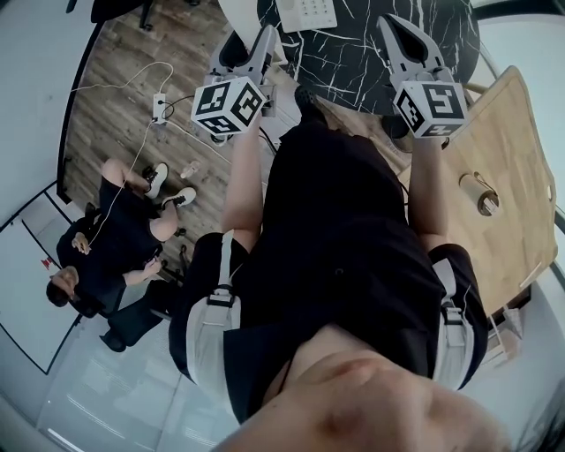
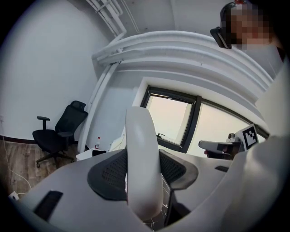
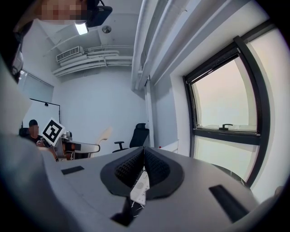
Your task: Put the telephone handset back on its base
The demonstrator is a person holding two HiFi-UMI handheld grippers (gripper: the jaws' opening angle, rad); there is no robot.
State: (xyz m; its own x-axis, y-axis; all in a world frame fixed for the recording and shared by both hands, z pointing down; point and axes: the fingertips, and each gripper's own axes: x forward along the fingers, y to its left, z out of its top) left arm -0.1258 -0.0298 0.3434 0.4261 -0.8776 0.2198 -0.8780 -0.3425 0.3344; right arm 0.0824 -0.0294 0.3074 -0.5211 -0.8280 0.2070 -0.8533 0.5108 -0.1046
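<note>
My left gripper (image 2: pixel 144 168) is shut on the white telephone handset (image 2: pixel 142 149), which stands upright between the dark pads and points up toward the window. In the head view this gripper (image 1: pixel 263 42) is raised at the near edge of the black marble table (image 1: pixel 371 53). The white telephone base (image 1: pixel 306 12) with its keypad lies on that table just beyond it. My right gripper (image 1: pixel 399 26) is held up to the right with its jaws shut and nothing between them (image 3: pixel 144 156). Part of the base (image 3: pixel 140 188) shows through the gap below its pads.
A wooden table (image 1: pixel 508 150) at the right carries a paper cup (image 1: pixel 479 192). A person (image 1: pixel 115 238) sits on the floor side at the left. A power strip (image 1: pixel 160 106) with cables lies on the wood floor. A black office chair (image 2: pixel 59 131) stands by the wall.
</note>
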